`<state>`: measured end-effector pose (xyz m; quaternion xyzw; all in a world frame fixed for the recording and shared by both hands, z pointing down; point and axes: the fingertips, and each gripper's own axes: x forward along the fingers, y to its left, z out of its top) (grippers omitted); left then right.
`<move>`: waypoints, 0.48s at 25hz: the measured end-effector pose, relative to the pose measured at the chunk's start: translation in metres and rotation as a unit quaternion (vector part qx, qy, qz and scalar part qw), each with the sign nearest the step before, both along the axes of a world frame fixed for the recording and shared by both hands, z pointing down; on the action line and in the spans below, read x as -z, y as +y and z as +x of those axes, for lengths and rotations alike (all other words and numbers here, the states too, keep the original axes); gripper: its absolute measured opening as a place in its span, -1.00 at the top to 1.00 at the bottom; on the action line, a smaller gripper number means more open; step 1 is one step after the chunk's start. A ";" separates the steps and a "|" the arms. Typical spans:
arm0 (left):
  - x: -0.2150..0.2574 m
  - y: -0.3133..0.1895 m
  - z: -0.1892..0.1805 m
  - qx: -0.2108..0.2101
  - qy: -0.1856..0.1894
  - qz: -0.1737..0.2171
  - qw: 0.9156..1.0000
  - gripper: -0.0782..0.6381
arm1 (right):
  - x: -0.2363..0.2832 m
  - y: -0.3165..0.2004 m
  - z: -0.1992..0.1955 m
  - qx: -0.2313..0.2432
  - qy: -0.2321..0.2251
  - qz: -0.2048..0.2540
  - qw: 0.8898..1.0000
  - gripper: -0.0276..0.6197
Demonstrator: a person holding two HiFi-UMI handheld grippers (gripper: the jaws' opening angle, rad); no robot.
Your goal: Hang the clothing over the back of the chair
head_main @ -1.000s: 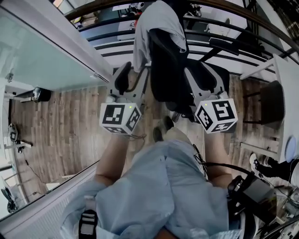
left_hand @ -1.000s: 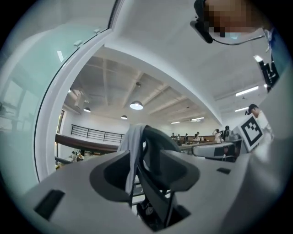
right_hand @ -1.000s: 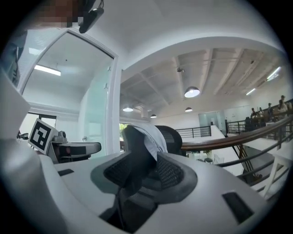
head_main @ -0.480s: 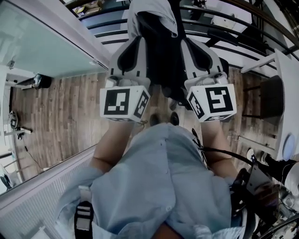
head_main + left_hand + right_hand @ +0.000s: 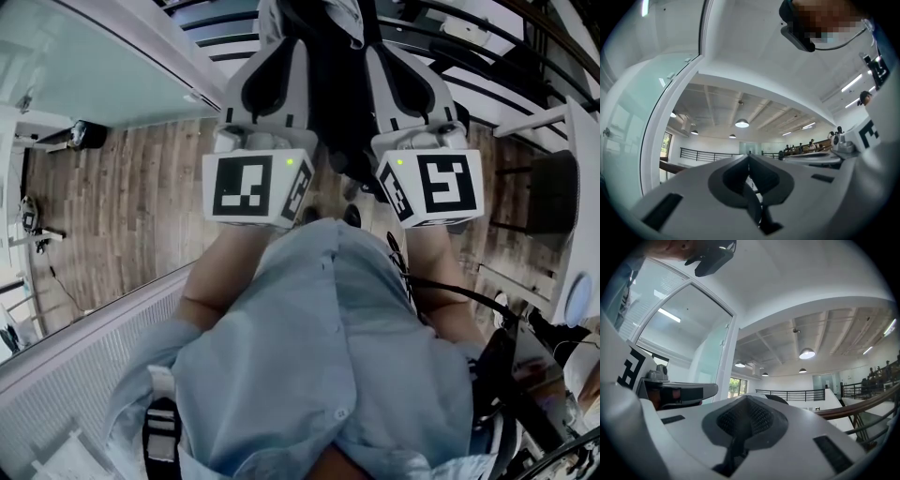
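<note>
Left gripper has its jaws pressed together with nothing between them; its own view shows only ceiling lamps and a distant railing past the tips. Right gripper is the same, jaws together and empty. In the head view the two are held side by side and aimed forward, with the black office chair standing between them and just ahead. The grey clothing lies draped over the top of the chair's back, beyond both sets of tips and touched by neither. By my reading the garment is already hung, so neither gripper needs to hold anything.

No brand, label or readable writing shows anywhere. Each marker cube carries only black-and-white square patterns, which are not letters, and a small green light glows on the left one.
</note>
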<state>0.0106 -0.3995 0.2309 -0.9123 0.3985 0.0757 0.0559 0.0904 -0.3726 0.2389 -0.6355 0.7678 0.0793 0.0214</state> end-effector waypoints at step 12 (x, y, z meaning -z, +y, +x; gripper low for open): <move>-0.003 -0.009 0.001 0.004 0.006 -0.009 1.000 0.74 | -0.005 -0.004 -0.003 0.004 0.005 -0.008 1.000 0.88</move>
